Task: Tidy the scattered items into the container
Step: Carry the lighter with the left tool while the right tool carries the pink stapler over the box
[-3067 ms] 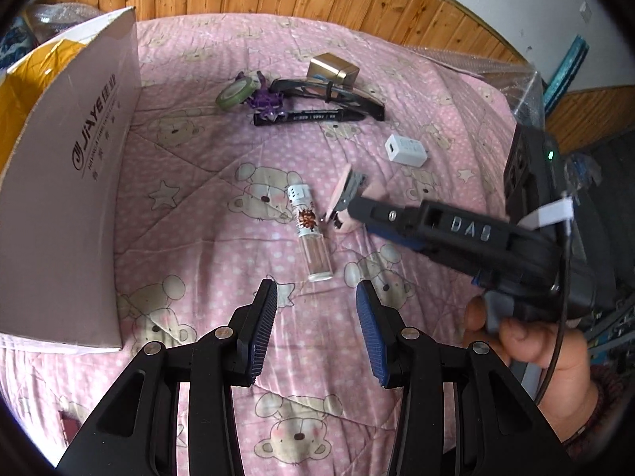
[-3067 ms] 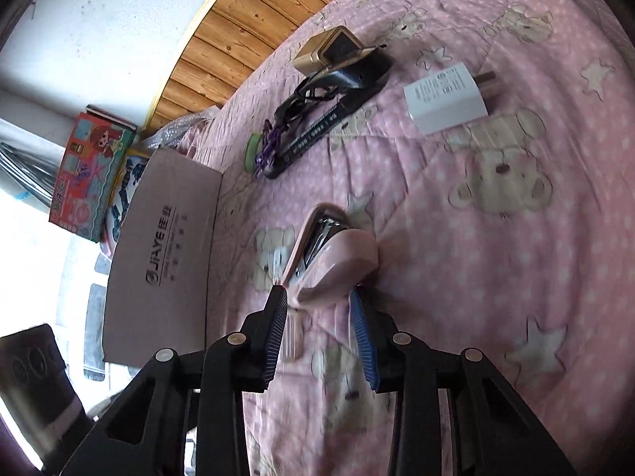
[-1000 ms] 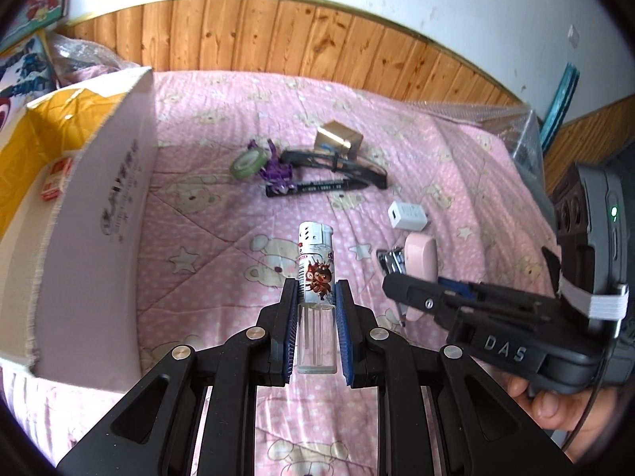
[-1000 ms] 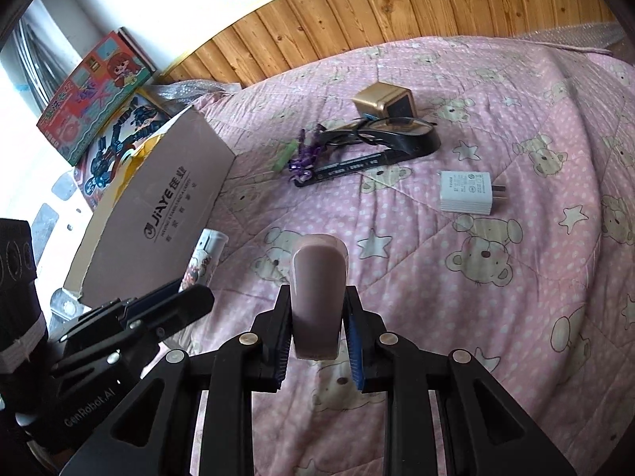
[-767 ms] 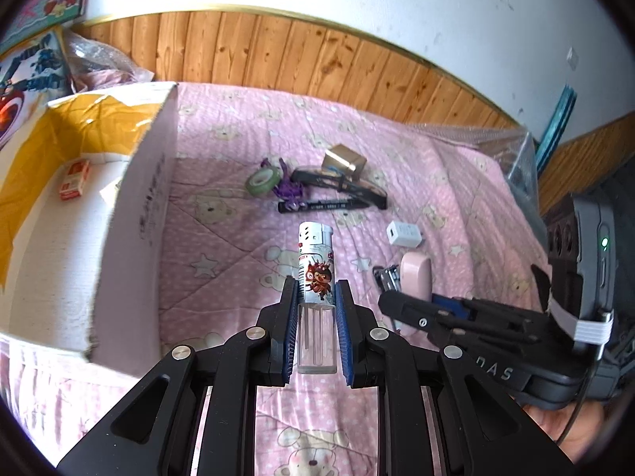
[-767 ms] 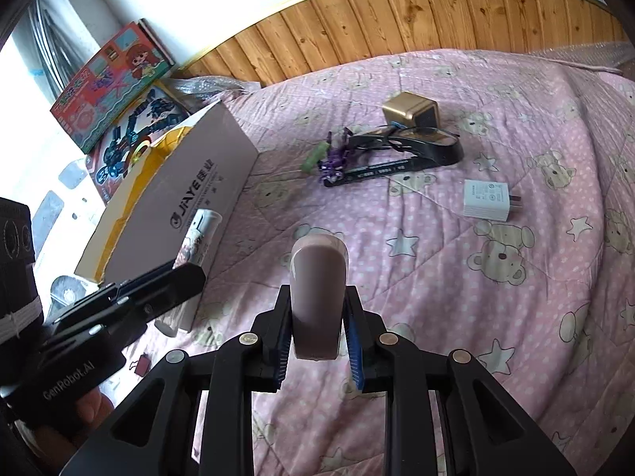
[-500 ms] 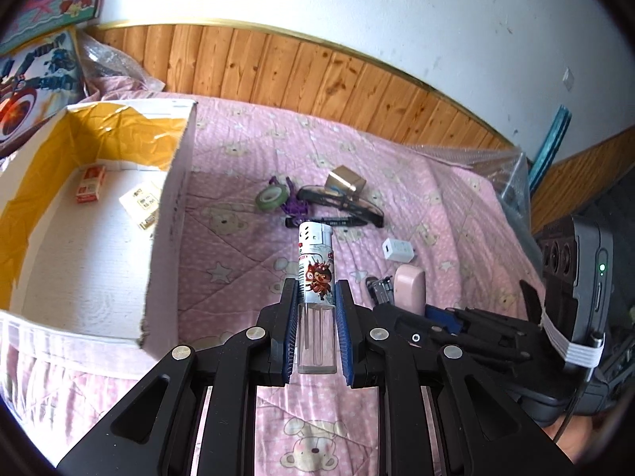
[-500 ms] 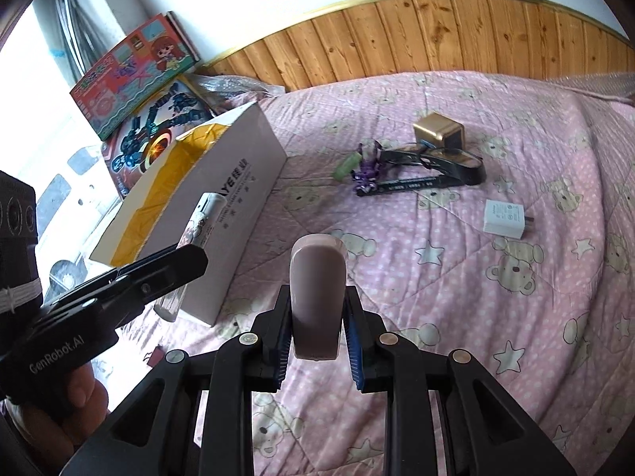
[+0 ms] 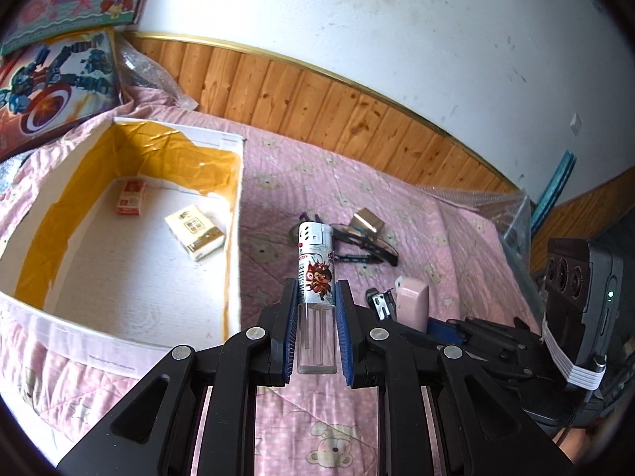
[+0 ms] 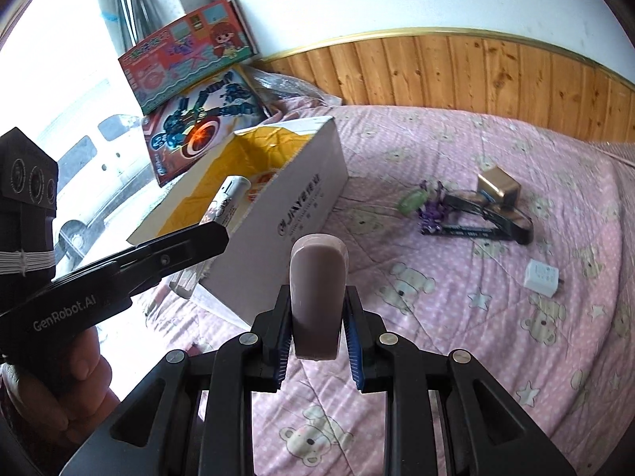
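My left gripper [image 9: 316, 307] is shut on a clear lighter [image 9: 316, 281] with a cartoon print, held upright above the pink bedspread beside the box. My right gripper [image 10: 317, 317] is shut on a pink stapler [image 10: 316, 297]; in the left wrist view the stapler [image 9: 412, 304] shows to the right of the lighter. The white cardboard box [image 9: 234, 238] with yellow lining stands open at the left, two small packets [image 9: 194, 232] on its floor. From the right wrist view the box [image 10: 293, 214] lies ahead to the left, with the left gripper [image 10: 190, 244] and lighter [image 10: 226, 198] over its near corner.
Loose on the bedspread lie glasses [image 10: 492, 210], a gold cube [image 10: 498, 187], a green tape roll [image 10: 410, 200], a purple trinket [image 10: 430, 208] and a white charger [image 10: 541, 277]. Picture boxes [image 10: 198, 119] lean behind the container. A wooden wall panel [image 9: 317, 107] bounds the bed.
Both grippers have risen and moved left toward the box, each keeping its item. The box's inside has come into full view and the scattered items look farther off.
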A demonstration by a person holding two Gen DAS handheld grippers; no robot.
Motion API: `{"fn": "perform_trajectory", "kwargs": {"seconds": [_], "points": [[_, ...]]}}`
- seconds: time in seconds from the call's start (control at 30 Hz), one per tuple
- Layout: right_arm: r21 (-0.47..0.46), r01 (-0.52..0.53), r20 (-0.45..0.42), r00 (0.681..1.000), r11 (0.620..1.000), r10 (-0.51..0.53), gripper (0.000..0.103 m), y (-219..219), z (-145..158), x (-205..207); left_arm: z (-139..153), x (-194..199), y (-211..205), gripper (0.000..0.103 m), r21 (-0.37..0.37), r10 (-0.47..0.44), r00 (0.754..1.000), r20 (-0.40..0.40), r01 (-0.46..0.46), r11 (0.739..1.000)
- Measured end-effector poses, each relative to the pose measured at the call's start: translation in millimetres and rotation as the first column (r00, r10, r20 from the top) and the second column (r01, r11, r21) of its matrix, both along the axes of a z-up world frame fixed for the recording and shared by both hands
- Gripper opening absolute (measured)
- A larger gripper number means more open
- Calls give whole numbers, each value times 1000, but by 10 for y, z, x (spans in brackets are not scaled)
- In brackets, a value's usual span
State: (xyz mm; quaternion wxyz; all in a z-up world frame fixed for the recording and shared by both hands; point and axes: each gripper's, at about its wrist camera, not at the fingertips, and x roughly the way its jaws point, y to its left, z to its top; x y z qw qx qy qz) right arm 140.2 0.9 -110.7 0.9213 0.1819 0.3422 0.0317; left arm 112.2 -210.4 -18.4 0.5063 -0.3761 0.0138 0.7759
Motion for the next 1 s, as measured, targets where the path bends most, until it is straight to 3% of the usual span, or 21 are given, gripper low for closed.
{"fn": "perform_trajectory", "kwargs": {"seconds": [0.63, 1.0], "points": [[-5, -192, 15, 981, 981, 192, 26, 331, 368, 526, 138, -502, -256, 19, 18, 77, 997, 8, -77, 997], [-9, -299, 6, 954, 954, 299, 26, 539, 482, 896, 107, -838, -318, 19, -45, 124, 991, 41, -122, 992]]}}
